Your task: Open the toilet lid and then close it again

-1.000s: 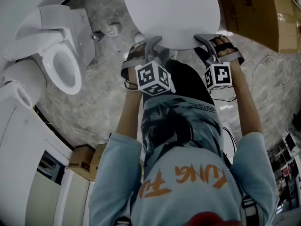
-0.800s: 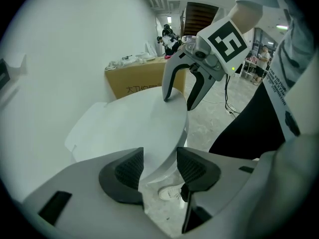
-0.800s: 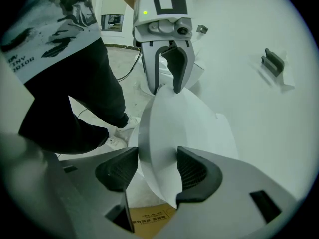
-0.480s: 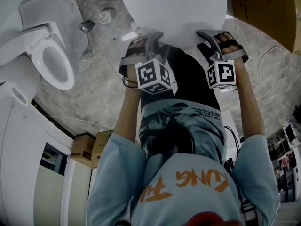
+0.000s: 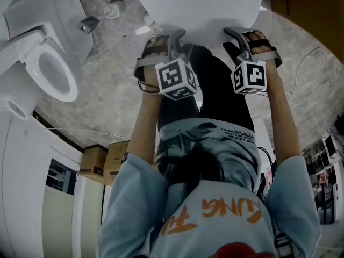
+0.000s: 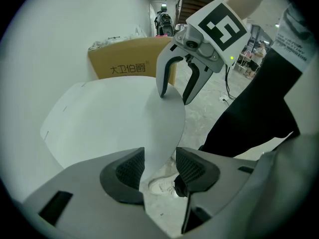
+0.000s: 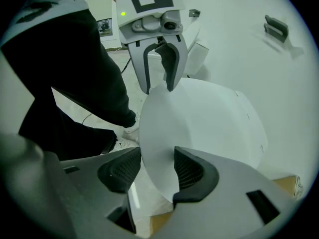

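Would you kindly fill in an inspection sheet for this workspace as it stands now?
Surface: grey marbled floor; floor drain.
Job's things: white toilet lid, held by its front edge.
Clutter: cardboard boxes on the floor at left.
Grippers: left hand-held gripper clamps the lid's edge; right hand-held gripper has that edge between its closing jaws.
Cables: thin cable loops over the floor at right.
Surroundings: second toilet at left, bowl uncovered.

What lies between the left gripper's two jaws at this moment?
The white toilet lid. Its rim runs down between the pads of the left gripper and fills the gap between them. The left gripper view shows this.
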`<action>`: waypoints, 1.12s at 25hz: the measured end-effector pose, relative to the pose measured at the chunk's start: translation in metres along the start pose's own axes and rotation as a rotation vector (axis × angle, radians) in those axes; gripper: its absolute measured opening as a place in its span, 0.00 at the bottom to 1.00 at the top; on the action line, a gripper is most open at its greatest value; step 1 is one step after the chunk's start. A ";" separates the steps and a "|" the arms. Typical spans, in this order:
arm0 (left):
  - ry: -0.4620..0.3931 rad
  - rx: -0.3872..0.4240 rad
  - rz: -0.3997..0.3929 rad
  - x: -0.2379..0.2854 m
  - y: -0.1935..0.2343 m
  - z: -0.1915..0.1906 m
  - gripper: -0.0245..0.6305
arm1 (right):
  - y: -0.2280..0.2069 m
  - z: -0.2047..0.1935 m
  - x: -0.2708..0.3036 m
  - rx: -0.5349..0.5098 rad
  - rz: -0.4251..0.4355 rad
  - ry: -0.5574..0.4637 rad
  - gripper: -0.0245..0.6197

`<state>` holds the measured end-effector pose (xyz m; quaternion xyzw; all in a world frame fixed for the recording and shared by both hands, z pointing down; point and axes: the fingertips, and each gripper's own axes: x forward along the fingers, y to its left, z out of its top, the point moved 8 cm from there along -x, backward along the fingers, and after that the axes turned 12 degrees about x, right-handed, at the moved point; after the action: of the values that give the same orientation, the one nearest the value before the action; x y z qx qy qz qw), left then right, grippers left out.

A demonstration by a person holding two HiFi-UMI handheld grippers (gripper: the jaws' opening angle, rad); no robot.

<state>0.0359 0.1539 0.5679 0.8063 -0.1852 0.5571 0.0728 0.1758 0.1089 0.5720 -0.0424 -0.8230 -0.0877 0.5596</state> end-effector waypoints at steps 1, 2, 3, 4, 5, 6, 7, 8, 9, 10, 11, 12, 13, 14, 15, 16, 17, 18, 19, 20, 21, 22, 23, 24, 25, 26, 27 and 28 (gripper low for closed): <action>0.003 0.001 -0.004 0.005 0.000 -0.003 0.37 | 0.001 -0.001 0.005 0.002 0.004 0.007 0.39; 0.006 0.001 -0.008 0.009 -0.001 -0.005 0.37 | 0.002 -0.001 0.011 0.005 0.007 0.013 0.39; 0.009 0.000 -0.013 0.014 -0.002 -0.007 0.36 | 0.003 -0.002 0.016 0.008 0.010 0.019 0.39; 0.011 -0.003 -0.019 0.018 -0.003 -0.009 0.36 | 0.004 -0.003 0.020 0.013 0.012 0.023 0.39; 0.013 -0.007 -0.026 0.022 -0.003 -0.010 0.36 | 0.005 -0.005 0.024 0.017 0.014 0.030 0.39; 0.014 -0.012 -0.031 0.026 -0.004 -0.011 0.36 | 0.006 -0.006 0.028 0.015 0.017 0.040 0.39; 0.016 -0.017 -0.035 0.029 -0.004 -0.012 0.35 | 0.007 -0.008 0.031 0.009 0.019 0.051 0.40; 0.017 -0.022 -0.038 0.032 -0.003 -0.013 0.35 | 0.007 -0.009 0.035 0.007 0.019 0.058 0.40; 0.019 -0.028 -0.040 0.036 -0.002 -0.014 0.35 | 0.006 -0.009 0.038 0.011 0.017 0.061 0.40; 0.021 -0.033 -0.042 0.039 -0.002 -0.015 0.34 | 0.006 -0.009 0.041 0.017 0.015 0.063 0.40; 0.023 -0.038 -0.044 0.042 -0.001 -0.016 0.34 | 0.005 -0.009 0.044 0.022 0.015 0.067 0.40; 0.025 -0.043 -0.048 0.044 -0.001 -0.017 0.34 | 0.005 -0.009 0.046 0.026 0.019 0.073 0.40; 0.027 -0.047 -0.054 0.046 -0.002 -0.017 0.33 | 0.007 -0.010 0.048 0.028 0.024 0.077 0.40; 0.028 -0.051 -0.060 0.047 -0.003 -0.018 0.33 | 0.008 -0.010 0.048 0.031 0.030 0.079 0.40; 0.028 -0.052 -0.066 0.047 -0.004 -0.018 0.33 | 0.009 -0.010 0.048 0.034 0.034 0.078 0.40; 0.027 -0.054 -0.069 0.047 -0.004 -0.019 0.33 | 0.010 -0.010 0.048 0.036 0.033 0.077 0.40; 0.025 -0.055 -0.068 0.047 -0.003 -0.019 0.33 | 0.009 -0.010 0.048 0.036 0.028 0.076 0.40; 0.023 -0.060 -0.064 0.047 -0.001 -0.019 0.33 | 0.008 -0.010 0.049 0.035 0.020 0.078 0.40; 0.021 -0.069 -0.059 0.047 0.000 -0.018 0.33 | 0.008 -0.009 0.049 0.036 0.015 0.082 0.40; 0.014 -0.088 -0.051 0.045 0.002 -0.018 0.32 | 0.008 -0.009 0.048 0.040 0.014 0.090 0.40; 0.000 -0.117 -0.040 0.041 0.005 -0.018 0.23 | 0.008 -0.008 0.046 0.050 0.017 0.098 0.39; -0.019 -0.155 -0.031 0.037 0.007 -0.017 0.12 | 0.008 -0.008 0.043 0.066 0.020 0.106 0.38; -0.041 -0.197 -0.026 0.031 0.010 -0.017 0.12 | 0.007 -0.008 0.038 0.088 0.022 0.111 0.36; -0.063 -0.240 -0.023 0.025 0.013 -0.017 0.11 | 0.006 -0.009 0.033 0.117 0.018 0.112 0.34; -0.083 -0.280 -0.019 0.018 0.017 -0.017 0.11 | 0.003 -0.009 0.027 0.154 0.008 0.107 0.33; -0.101 -0.319 -0.007 0.010 0.020 -0.017 0.10 | 0.000 -0.008 0.019 0.201 -0.008 0.093 0.31; -0.116 -0.354 0.012 0.001 0.025 -0.017 0.10 | -0.004 -0.007 0.011 0.259 -0.030 0.070 0.29; -0.132 -0.390 0.038 -0.009 0.030 -0.016 0.09 | -0.010 -0.004 0.002 0.325 -0.057 0.040 0.26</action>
<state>0.0075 0.1332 0.5632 0.8081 -0.3090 0.4579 0.2047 0.1770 0.0981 0.5742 0.0738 -0.8160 0.0300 0.5725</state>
